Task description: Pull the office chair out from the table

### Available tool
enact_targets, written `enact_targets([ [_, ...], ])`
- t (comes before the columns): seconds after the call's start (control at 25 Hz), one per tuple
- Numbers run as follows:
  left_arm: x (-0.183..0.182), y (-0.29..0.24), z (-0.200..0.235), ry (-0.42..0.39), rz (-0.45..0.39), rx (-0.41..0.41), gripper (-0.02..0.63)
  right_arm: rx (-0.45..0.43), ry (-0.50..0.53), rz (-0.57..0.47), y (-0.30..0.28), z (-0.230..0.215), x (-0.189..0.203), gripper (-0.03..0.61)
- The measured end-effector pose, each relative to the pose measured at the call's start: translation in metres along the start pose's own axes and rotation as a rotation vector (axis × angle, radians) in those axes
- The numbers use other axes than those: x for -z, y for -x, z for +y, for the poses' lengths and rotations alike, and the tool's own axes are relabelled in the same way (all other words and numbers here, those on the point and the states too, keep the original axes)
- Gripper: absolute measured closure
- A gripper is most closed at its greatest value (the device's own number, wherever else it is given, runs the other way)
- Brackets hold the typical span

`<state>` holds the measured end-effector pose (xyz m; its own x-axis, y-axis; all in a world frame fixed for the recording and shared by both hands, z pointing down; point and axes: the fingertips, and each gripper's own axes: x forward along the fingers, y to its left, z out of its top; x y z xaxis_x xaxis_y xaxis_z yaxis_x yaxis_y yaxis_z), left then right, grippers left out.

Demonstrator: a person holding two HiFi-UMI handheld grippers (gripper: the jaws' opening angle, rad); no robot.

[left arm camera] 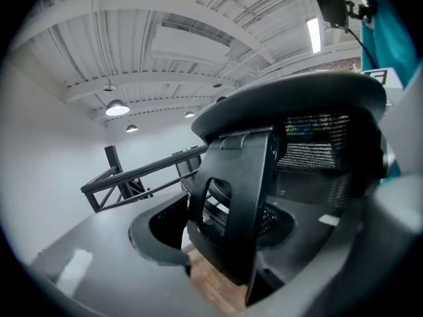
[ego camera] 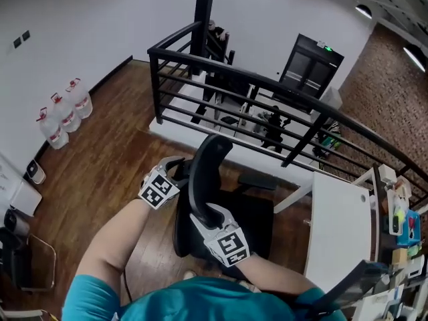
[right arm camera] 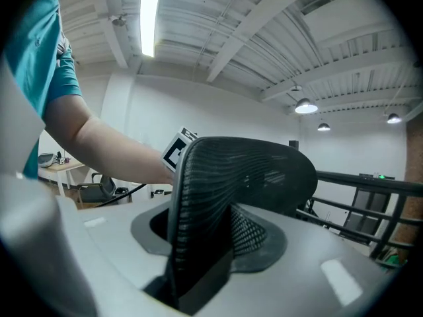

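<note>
The black office chair point(ego camera: 249, 214) stands on the wooden floor just left of the white table point(ego camera: 338, 227), its mesh backrest point(ego camera: 204, 172) edge-on to me. My left gripper point(ego camera: 182, 172) clasps the backrest from the left; in the left gripper view point(left arm camera: 225, 224) the rear frame point(left arm camera: 231, 210) fills the gap between the wide jaws. From the near side, my right gripper point(ego camera: 204, 217) holds the backrest's edge. The right gripper view point(right arm camera: 208, 233) shows the mesh edge point(right arm camera: 198, 203) wedged between its jaws, with the other hand's marker cube point(right arm camera: 177, 148) behind.
A black metal railing point(ego camera: 254, 105) crosses behind the chair and runs down the right side. Three water bottles point(ego camera: 63, 112) stand by the left wall. Another chair point(ego camera: 20, 259) sits at the lower left. A cluttered shelf point(ego camera: 401, 226) lies right of the table.
</note>
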<state>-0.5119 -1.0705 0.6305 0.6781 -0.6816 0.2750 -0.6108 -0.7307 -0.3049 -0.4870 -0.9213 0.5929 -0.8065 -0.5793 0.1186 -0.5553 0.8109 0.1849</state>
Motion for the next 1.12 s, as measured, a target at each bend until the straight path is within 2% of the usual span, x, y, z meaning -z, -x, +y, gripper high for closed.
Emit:
enact_targets([
  [0.28,0.038,0.044,0.071,0.050,0.073,-0.078,0.411,-0.164,0.060,0.069,-0.065,0.038,-0.014,0.308],
  [0.44,0.058,0.063,0.111,0.085,0.135,-0.125,0.423,-0.215,0.122,0.068,-0.076,0.050,-0.024,0.318],
  [0.56,0.072,0.075,0.142,0.103,0.193,-0.171,0.450,-0.203,0.098,0.076,-0.071,0.043,-0.015,0.324],
  [0.68,0.091,0.090,0.172,0.183,0.218,-0.201,0.452,-0.185,0.073,0.104,-0.066,0.035,0.004,0.324],
  [0.8,0.108,0.115,0.198,0.284,0.214,-0.271,0.389,-0.176,0.067,0.119,-0.055,0.029,0.019,0.324],
  [0.96,0.114,0.148,0.219,0.391,0.159,-0.387,0.390,-0.158,0.043,0.123,-0.035,0.016,0.029,0.324],
  [1.04,0.122,0.168,0.222,0.411,0.163,-0.433,0.390,-0.147,0.033,0.126,-0.027,0.014,0.033,0.324],
  [1.12,0.131,0.186,0.221,0.399,0.184,-0.460,0.391,-0.136,0.024,0.123,-0.017,0.011,0.038,0.324],
])
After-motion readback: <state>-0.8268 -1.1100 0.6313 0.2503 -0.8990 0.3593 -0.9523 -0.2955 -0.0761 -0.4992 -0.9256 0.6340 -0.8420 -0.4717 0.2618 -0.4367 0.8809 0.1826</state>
